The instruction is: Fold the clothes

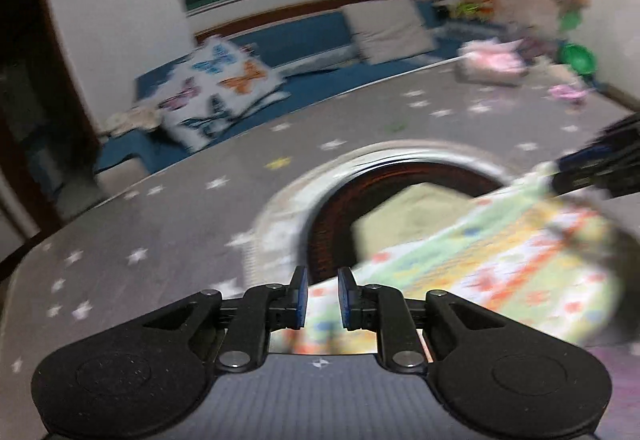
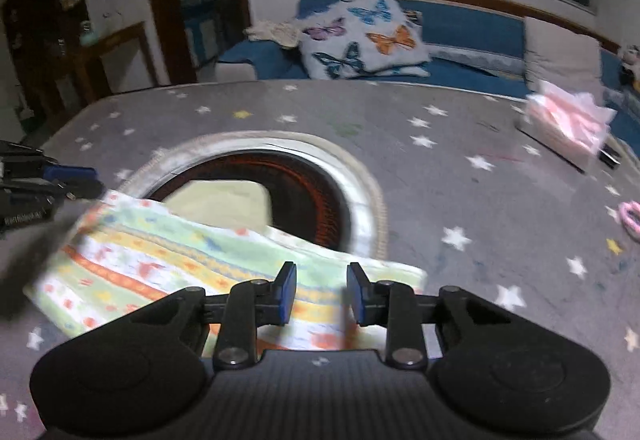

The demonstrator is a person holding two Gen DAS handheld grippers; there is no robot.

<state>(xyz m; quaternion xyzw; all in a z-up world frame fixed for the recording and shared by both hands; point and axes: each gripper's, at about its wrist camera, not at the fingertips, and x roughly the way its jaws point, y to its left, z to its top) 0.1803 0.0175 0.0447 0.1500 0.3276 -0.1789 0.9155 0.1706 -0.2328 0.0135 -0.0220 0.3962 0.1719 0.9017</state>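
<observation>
On the grey star-patterned mat (image 2: 460, 168), a colourful striped cloth (image 2: 168, 260) lies folded, partly over a round dark opening (image 2: 320, 192). Left gripper (image 1: 322, 298) and right gripper (image 2: 321, 294) hover above it, fingers apart and empty.

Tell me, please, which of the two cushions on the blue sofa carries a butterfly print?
The butterfly cushion, nearer the doorway; the plain beige cushion at the other end has no pattern.
</observation>
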